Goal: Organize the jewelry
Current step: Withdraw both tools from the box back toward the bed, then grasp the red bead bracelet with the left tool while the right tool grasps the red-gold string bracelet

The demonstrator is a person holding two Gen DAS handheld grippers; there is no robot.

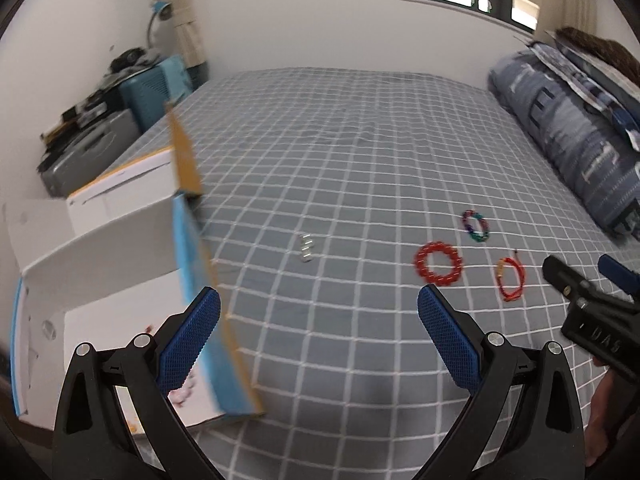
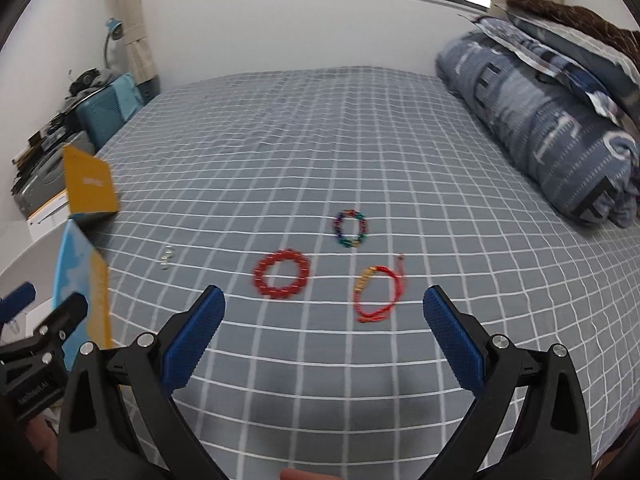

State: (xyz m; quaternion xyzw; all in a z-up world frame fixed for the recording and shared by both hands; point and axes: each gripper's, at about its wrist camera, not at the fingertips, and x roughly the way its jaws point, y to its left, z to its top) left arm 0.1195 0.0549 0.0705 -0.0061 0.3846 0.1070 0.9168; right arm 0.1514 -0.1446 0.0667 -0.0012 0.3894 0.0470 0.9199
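Both the left gripper (image 1: 319, 304) and right gripper (image 2: 324, 304) hover spread wide over the bed (image 2: 360, 140). Three bracelets (image 2: 282, 274) lie ahead; the box (image 1: 120, 240) sits left.

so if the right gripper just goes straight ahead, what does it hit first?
Probably the red cord bracelet on the bedsheet: it lies nearest ahead of the open right gripper, between its fingers. The red bead bracelet sits slightly left. Depth is uncertain.
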